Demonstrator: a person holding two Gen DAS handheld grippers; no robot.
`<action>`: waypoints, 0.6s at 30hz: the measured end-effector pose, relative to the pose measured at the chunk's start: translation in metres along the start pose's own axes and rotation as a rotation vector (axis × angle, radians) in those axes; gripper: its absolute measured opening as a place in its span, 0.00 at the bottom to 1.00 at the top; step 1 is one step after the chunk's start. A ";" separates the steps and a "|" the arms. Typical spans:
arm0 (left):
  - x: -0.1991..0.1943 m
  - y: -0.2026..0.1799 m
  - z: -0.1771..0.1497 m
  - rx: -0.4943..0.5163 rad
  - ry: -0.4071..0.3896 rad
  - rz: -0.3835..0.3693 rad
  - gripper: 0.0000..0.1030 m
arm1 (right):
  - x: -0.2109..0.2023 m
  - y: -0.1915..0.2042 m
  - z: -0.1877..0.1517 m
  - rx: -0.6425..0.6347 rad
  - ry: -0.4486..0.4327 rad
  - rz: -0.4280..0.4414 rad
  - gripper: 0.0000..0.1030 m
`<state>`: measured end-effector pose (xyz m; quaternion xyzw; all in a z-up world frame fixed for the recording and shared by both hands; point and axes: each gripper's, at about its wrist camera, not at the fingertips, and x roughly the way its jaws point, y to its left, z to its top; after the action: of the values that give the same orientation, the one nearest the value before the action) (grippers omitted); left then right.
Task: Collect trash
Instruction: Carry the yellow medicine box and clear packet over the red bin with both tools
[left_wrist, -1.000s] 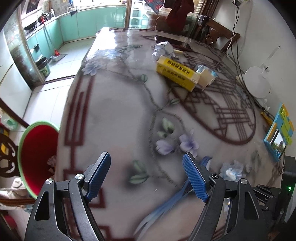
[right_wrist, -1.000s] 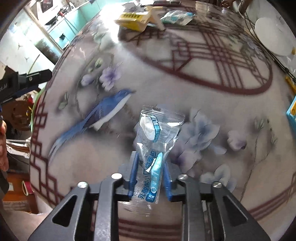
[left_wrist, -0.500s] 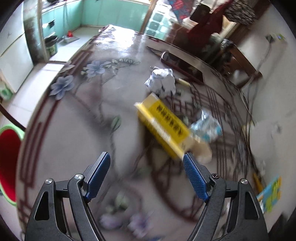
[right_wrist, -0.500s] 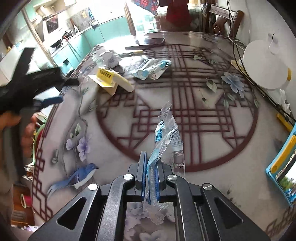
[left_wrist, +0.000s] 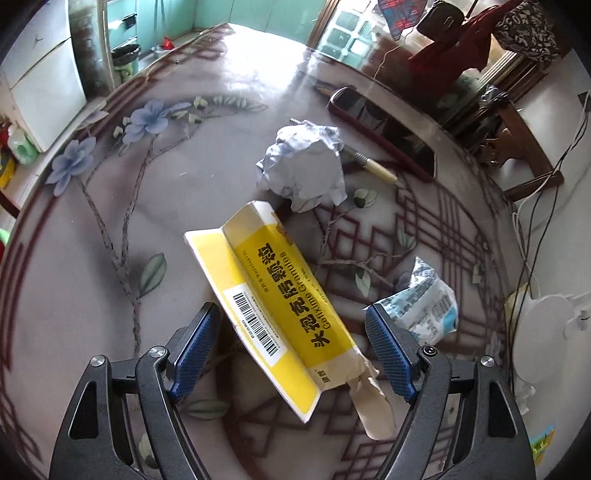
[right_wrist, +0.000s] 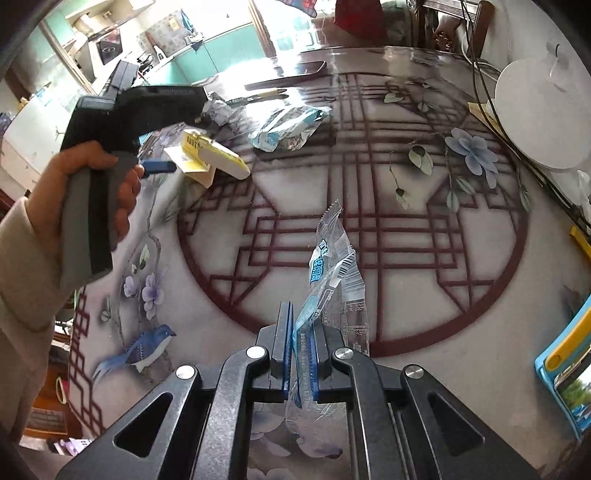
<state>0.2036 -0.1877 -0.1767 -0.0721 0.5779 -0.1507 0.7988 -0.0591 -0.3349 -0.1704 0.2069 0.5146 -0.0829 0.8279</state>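
Between the spread blue pads of the left gripper (left_wrist: 291, 350), nothing gripped yet: jaws wide, straddling the near end of the yellow box (left_wrist: 273, 306) lying flat on the patterned table (left_wrist: 110, 258), neither pad touching it as far as can be told. Long axis of the box running from near the gripper away and to the left, torn flap end nearest, far end close to the crumpled paper ball (left_wrist: 303, 166). Risk on closing: box lying askew to the pads, likely to be caught on a corner and to swivel or slip out; soft open carton apt to crush; silver-blue packet (left_wrist: 424, 310) just beside the right-hand pad liable to be nudged. Over the table's middle, right gripper (right_wrist: 299, 354) clamped tight on a clear wrapper (right_wrist: 332, 280), standing upward from the pads; thin film possibly sliding free.
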 end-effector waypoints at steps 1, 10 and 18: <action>0.001 0.001 -0.001 -0.002 -0.001 0.004 0.76 | -0.001 0.000 0.001 -0.003 -0.002 -0.004 0.06; 0.008 0.006 -0.005 0.013 0.008 0.007 0.54 | -0.004 -0.002 0.004 0.002 -0.016 -0.002 0.06; -0.005 0.008 -0.014 0.097 0.005 0.006 0.38 | -0.009 0.003 0.001 0.012 -0.031 -0.003 0.06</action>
<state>0.1904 -0.1774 -0.1794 -0.0313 0.5723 -0.1761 0.8003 -0.0616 -0.3333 -0.1613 0.2100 0.5017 -0.0904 0.8343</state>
